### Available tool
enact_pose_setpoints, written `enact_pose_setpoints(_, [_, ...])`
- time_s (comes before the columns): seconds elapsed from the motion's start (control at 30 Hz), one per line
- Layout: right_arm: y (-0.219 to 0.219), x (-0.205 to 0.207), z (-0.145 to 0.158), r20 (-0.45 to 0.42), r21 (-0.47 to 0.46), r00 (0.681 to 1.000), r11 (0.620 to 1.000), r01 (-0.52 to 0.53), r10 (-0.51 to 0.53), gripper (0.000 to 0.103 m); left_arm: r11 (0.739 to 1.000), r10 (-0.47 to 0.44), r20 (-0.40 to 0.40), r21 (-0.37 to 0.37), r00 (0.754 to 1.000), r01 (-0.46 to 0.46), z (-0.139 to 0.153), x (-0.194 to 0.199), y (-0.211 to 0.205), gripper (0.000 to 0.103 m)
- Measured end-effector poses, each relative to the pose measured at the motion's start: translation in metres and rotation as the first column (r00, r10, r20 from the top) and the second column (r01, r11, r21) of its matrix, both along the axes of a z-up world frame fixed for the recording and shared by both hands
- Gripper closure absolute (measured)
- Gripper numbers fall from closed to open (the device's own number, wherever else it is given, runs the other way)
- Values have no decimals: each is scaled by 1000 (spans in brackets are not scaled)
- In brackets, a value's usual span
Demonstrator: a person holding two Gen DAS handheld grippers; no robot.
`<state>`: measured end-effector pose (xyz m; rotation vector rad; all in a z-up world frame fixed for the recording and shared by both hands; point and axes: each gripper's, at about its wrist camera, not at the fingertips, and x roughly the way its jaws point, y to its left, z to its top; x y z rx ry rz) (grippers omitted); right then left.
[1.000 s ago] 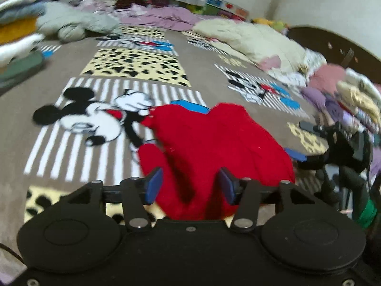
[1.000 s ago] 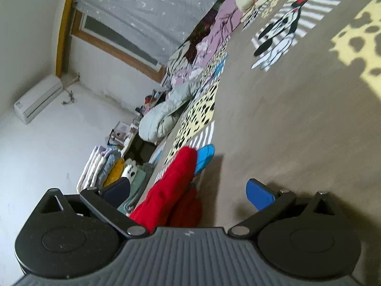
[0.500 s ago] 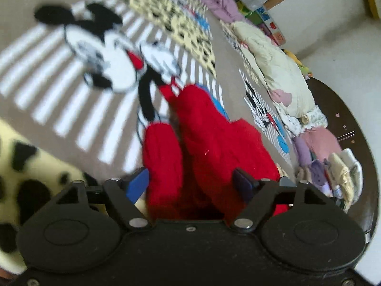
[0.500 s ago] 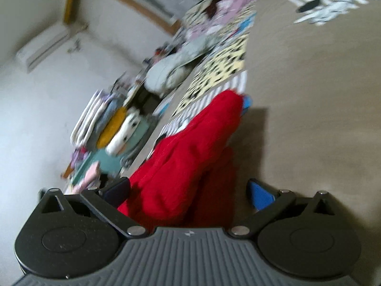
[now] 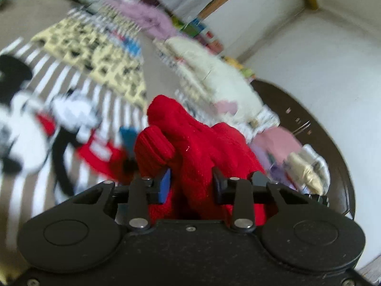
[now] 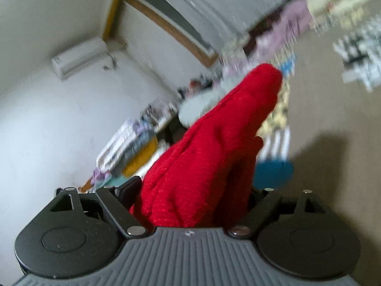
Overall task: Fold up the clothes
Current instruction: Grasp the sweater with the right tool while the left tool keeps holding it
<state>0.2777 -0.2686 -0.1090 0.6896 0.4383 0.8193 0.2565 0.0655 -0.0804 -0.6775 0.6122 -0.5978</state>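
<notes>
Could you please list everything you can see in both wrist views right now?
red knitted garment: one, red, bunched between both grippers, lifted off the bed.
cartoon blanket: one, brown with striped and spotted panels, covering the bed.
cream bedding: one heap, cream, far side of the bed.
purple clothes: one heap, lilac, near the curtain.
folded stack: one, mixed colours, by the wall.
headboard: one, dark brown, against the wall.
air conditioner: one, white, high on the wall.
curtain: one, grey, over the window.
left gripper: one, black, shut on the garment.
right gripper: one, black, shut on the garment.
</notes>
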Motion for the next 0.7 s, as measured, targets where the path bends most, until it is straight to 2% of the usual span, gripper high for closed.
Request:
enact_pose_setpoints(0.07, [1, 14, 16, 83, -59, 996, 998, 38, -33, 20, 1000, 8, 42, 1, 999, -9, 8, 17, -1, 71])
enact_pose_setpoints(0.13, [0, 28, 24, 126, -86, 991, 995, 53, -42, 20, 1000, 19, 82, 21, 996, -21, 16, 34, -3, 72])
enact_pose_setpoints(0.37, [5, 86, 23, 166, -126, 984, 988, 87, -65, 20, 998, 60, 123, 8, 991, -62, 8, 81, 5, 73])
enact_pose_setpoints(0.5, [14, 111, 1, 106, -143, 991, 985, 93, -78, 20, 996, 85, 83, 2, 993, -85, -12, 104, 10, 73])
enact_pose_setpoints(0.63, [24, 129, -21, -3, -227, 995, 969, 95, -98, 15, 993, 93, 26, 65, 995, -94, -26, 116, 13, 73])
enact_pose_setpoints(0.7, [23, 134, -29, -59, -236, 992, 967, 92, -109, 14, 992, 98, 1, 74, 995, -98, -31, 119, 16, 67])
